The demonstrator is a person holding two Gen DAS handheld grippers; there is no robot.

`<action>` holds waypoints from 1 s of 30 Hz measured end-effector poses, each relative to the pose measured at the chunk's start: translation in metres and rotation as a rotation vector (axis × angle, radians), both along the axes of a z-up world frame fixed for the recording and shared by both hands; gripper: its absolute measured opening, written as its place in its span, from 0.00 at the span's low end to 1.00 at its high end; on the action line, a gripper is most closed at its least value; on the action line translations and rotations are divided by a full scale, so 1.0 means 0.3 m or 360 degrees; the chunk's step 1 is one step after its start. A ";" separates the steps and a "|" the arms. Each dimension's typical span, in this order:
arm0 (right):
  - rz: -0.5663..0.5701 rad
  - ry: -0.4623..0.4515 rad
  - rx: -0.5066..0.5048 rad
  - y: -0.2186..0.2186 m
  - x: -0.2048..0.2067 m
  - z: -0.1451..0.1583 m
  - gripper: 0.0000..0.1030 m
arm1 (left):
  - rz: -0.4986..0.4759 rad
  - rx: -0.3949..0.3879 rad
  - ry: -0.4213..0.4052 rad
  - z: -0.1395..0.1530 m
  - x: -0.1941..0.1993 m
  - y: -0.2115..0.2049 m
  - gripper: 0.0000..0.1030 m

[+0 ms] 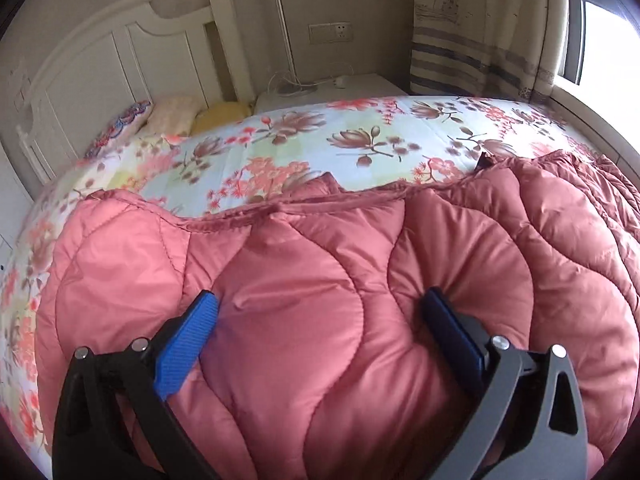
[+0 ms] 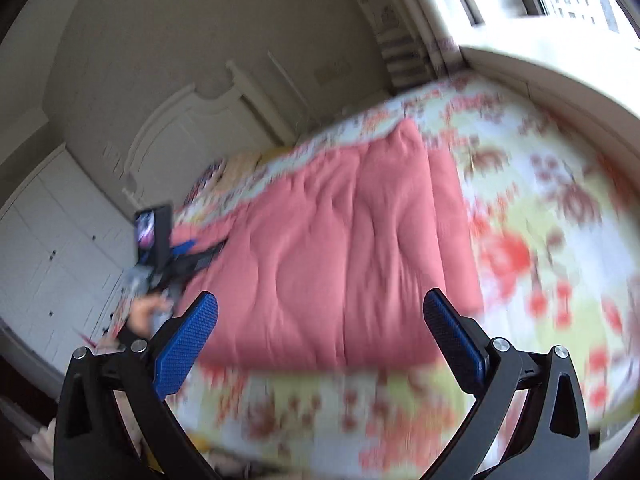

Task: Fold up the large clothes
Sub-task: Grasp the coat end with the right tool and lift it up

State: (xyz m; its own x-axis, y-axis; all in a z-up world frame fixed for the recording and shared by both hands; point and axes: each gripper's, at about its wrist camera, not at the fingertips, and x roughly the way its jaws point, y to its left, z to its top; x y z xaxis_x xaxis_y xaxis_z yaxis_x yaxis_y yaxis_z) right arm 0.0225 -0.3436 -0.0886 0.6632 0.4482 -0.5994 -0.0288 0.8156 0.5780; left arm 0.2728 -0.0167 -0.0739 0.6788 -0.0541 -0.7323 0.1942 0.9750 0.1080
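Note:
A pink quilted down coat (image 1: 320,300) lies folded on a bed with a floral sheet (image 1: 320,148). My left gripper (image 1: 320,312) is open, its blue pads pressed down on the coat, a puffy panel bulging between them. In the blurred right wrist view the coat (image 2: 340,248) lies as a flat rectangle on the sheet (image 2: 540,220). My right gripper (image 2: 320,316) is open and empty, held above the coat's near edge. The left gripper (image 2: 176,256) and the hand holding it show at the coat's left side.
A white headboard (image 1: 100,64) and small pillows (image 1: 176,116) stand at the bed's head. A white nightstand (image 1: 352,84) with a cable and a patterned curtain (image 1: 480,28) lie beyond the bed. A window sill (image 2: 560,68) runs along the bed's far side. White cabinets (image 2: 48,248) stand left.

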 end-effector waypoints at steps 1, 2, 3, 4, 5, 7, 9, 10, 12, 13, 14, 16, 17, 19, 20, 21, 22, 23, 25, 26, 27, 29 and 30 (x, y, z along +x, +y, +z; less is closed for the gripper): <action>0.0022 0.0058 0.0017 0.006 -0.015 -0.030 0.96 | 0.0001 0.0001 -0.0007 0.002 -0.002 0.000 0.98; 0.0035 0.0112 0.0034 0.015 -0.019 -0.057 0.96 | 0.0003 0.0006 -0.0011 0.000 -0.005 -0.001 0.98; 0.0047 0.0155 0.0052 0.027 -0.010 -0.089 0.96 | 0.0004 0.0010 -0.0014 0.001 -0.005 -0.002 0.98; 0.0038 0.0164 0.0046 0.037 0.006 -0.106 0.96 | 0.0003 0.0005 -0.0012 0.002 -0.006 0.001 0.98; 0.0015 0.0166 0.0042 0.044 0.022 -0.115 0.96 | 0.0003 0.0001 -0.0010 -0.001 -0.012 -0.001 0.98; 0.0024 0.0123 0.0056 0.086 0.075 -0.121 0.96 | -0.0003 -0.0023 0.0007 -0.010 -0.003 0.004 0.98; 0.0054 0.0087 0.0044 0.134 0.133 -0.121 0.96 | -0.0006 -0.0066 0.0042 -0.016 0.012 0.016 0.98; 0.0030 0.0062 0.0041 0.160 0.182 -0.122 0.96 | -0.0002 -0.0078 0.0051 -0.018 0.020 0.022 0.98; -0.0062 0.0034 0.0155 0.167 0.260 -0.130 0.96 | 0.0004 -0.0078 0.0050 -0.018 0.023 0.026 0.98; -0.0167 -0.0005 0.0217 0.157 0.289 -0.124 0.96 | 0.0007 -0.0076 0.0047 -0.019 0.022 0.026 0.98; -0.0254 -0.0035 0.0269 0.145 0.310 -0.123 0.96 | 0.0015 -0.0073 0.0044 -0.018 0.022 0.026 0.98; -0.0443 -0.0110 0.0400 0.123 0.351 -0.123 0.96 | 0.0064 -0.0064 0.0035 -0.017 0.023 0.034 0.98; -0.0492 -0.0149 0.0430 0.118 0.370 -0.125 0.96 | 0.0098 -0.0068 0.0032 -0.016 0.024 0.044 0.98; -0.0474 -0.0192 0.0469 0.121 0.408 -0.137 0.57 | 0.0109 -0.0084 0.0029 -0.010 0.019 0.052 0.98; -0.0480 -0.0197 0.0488 0.114 0.411 -0.148 0.44 | 0.0092 -0.0067 0.0022 -0.005 0.007 0.043 0.98; -0.0472 -0.0237 0.0532 0.103 0.398 -0.153 0.39 | 0.0080 -0.0037 0.0006 0.002 -0.006 0.031 0.98; -0.0460 -0.0262 0.0546 0.098 0.387 -0.150 0.37 | 0.0073 0.0016 -0.0034 0.016 -0.032 0.014 0.98; -0.0437 -0.0297 0.0527 0.095 0.364 -0.138 0.36 | 0.0071 0.0064 -0.0083 0.036 -0.063 -0.004 0.98; -0.0396 -0.0363 0.0446 0.095 0.315 -0.106 0.36 | 0.0024 0.0057 -0.0182 0.091 -0.150 -0.043 0.98; -0.0388 -0.0391 0.0425 0.086 0.296 -0.094 0.35 | -0.0018 0.0025 -0.0214 0.115 -0.191 -0.058 0.98; -0.0387 -0.0415 0.0413 0.074 0.279 -0.084 0.35 | -0.0058 -0.0004 -0.0250 0.143 -0.241 -0.078 0.98; -0.0405 -0.0467 0.0395 0.034 0.239 -0.058 0.35 | -0.0082 -0.0025 -0.0295 0.180 -0.318 -0.113 0.98; -0.0422 -0.0483 0.0391 0.009 0.224 -0.047 0.35 | -0.0094 -0.0049 -0.0294 0.184 -0.339 -0.124 0.98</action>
